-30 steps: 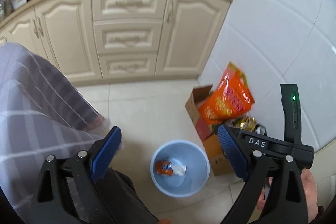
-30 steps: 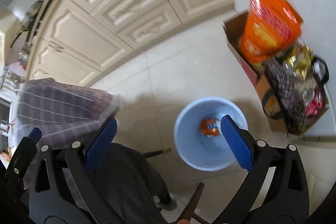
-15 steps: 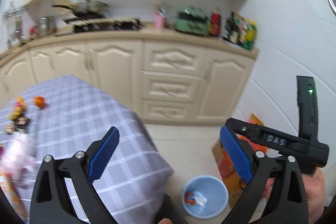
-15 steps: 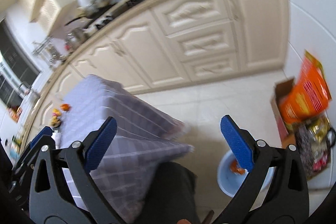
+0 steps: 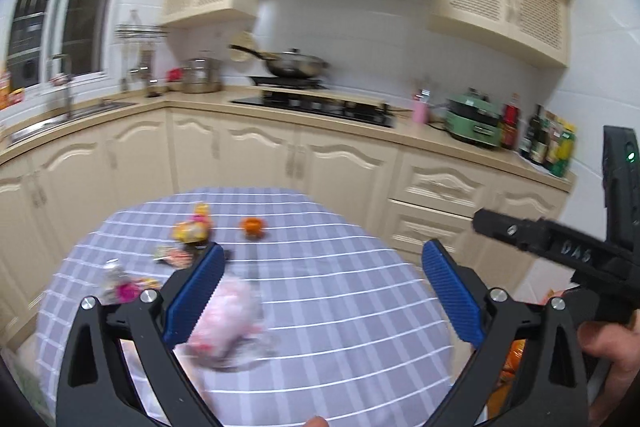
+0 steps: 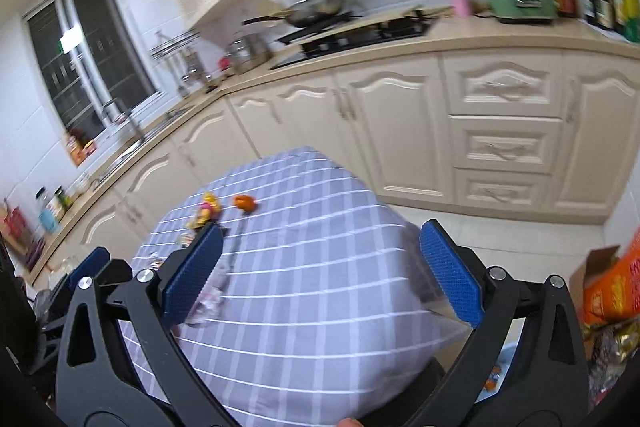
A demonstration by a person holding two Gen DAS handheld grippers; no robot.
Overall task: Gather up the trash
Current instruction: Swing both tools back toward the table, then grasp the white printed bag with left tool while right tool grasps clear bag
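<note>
Both grippers, left (image 5: 320,291) and right (image 6: 320,271), empty with fingers spread; left just widened. Wrappers (image 5: 192,231) near bench's (image 5: 340,307) far edge. Risk: sweeping light, crinkly trash off that edge.

Trash lies scattered on the left part of the grey checked tablecloth (image 5: 340,291): a pale pink crumpled bag (image 5: 228,319), blurred, nearest; a small orange piece (image 5: 253,225) farther back; a yellow wrapper (image 5: 192,227) just left of it; a flat printed wrapper (image 5: 174,255) and a clear-and-magenta scrap (image 5: 120,285) toward the left edge
</note>
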